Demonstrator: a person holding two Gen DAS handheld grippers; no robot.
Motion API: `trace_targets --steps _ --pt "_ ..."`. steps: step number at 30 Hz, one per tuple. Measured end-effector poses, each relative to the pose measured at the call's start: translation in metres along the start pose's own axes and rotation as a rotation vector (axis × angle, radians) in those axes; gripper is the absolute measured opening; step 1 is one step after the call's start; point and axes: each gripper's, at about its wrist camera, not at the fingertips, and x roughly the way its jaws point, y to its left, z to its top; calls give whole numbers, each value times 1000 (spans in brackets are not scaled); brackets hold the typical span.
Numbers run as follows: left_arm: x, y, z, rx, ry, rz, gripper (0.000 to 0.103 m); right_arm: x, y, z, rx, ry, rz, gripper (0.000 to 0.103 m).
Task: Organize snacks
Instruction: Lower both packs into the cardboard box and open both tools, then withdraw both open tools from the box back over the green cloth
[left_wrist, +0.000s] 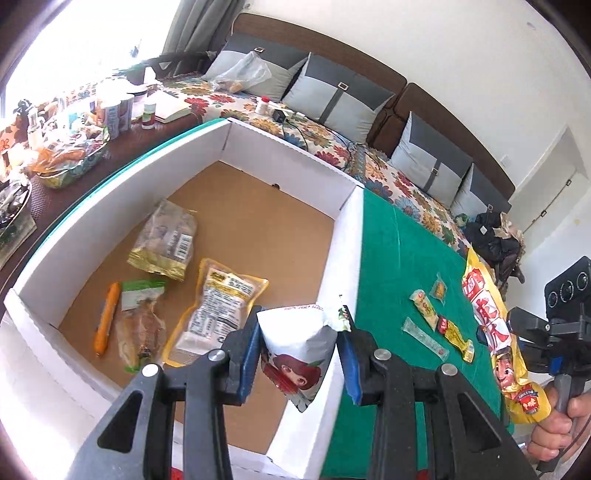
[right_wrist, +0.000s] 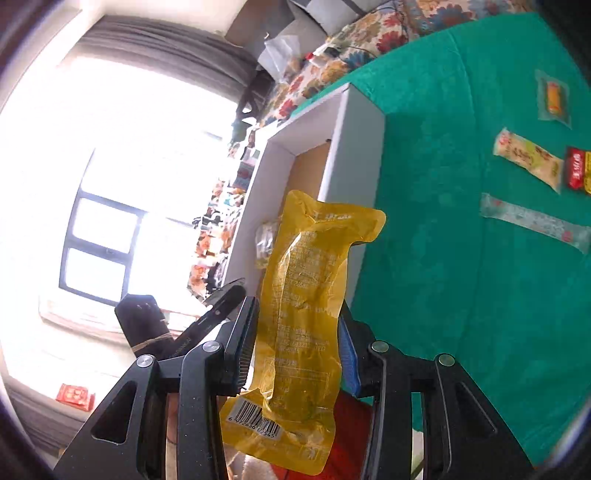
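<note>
My left gripper (left_wrist: 299, 325) is shut on a white pouch with a cartoon girl (left_wrist: 295, 347) and holds it over the right side of the white box (left_wrist: 291, 155). On the box's cardboard floor lie a clear bag (left_wrist: 166, 240), a yellow-edged pouch (left_wrist: 218, 306), a green-topped pack (left_wrist: 140, 325) and an orange stick (left_wrist: 107, 317). My right gripper (right_wrist: 297, 306) is shut on a long yellow packet (right_wrist: 306, 258), lifted above the green cloth (right_wrist: 443, 258) beside the box (right_wrist: 343, 147). The left wrist view shows that packet (left_wrist: 495, 332) at far right, above a hand (left_wrist: 554, 417).
Several small snacks lie on the green cloth (left_wrist: 391, 258): a pale bar (left_wrist: 424, 308), a clear strip (left_wrist: 424, 338), a small square pack (left_wrist: 439, 288) and a red-and-yellow one (left_wrist: 456, 336). Behind stands a floral sofa (left_wrist: 332, 140). A cluttered dark table (left_wrist: 74, 155) lies left of the box.
</note>
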Motion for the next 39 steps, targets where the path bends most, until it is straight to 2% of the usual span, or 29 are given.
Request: trace_targets --steps 4,6,7,8,9,11,13,15,17,19,23,26,30,35,39 --pt "-14 55 14 -61 -32 103 37 71 72 13 -177 48 -32 45" --pt "-16 70 19 -68 -32 141 39 99 94 15 -255 37 -51 54" --pt "-17 76 20 -76 -35 186 45 109 102 15 -290 33 -66 73" --pt "-18 82 20 -86 -36 223 54 118 109 16 -321 27 -93 77" --pt "-18 87 19 -95 -40 236 59 120 115 15 -347 17 -115 77" --pt "-20 91 16 -107 -53 245 77 107 118 11 -377 -16 -122 77" --pt "-19 88 11 -108 -66 263 85 88 115 7 -406 -50 -136 77" --pt "-13 79 6 -103 -60 262 85 69 110 3 -462 -86 -194 77" --pt "-3 63 0 -94 -38 251 85 53 102 0 -533 -130 -255 85" --pt "9 41 -8 -65 -21 242 85 36 92 -5 -610 -199 -328 88" --pt "31 -24 -31 79 12 231 85 6 60 -23 -709 -268 -487 88" --pt "43 -77 -47 193 10 245 85 -19 28 -32 -680 -297 -556 88" --pt "50 -132 -64 251 -14 223 86 -54 -12 -43 -586 -346 -624 88" --pt "54 -182 -80 326 -45 199 86 -91 -43 -55 -504 -409 -683 88" --pt "55 -205 -92 386 -54 203 86 -111 -61 -62 -457 -443 -708 88"
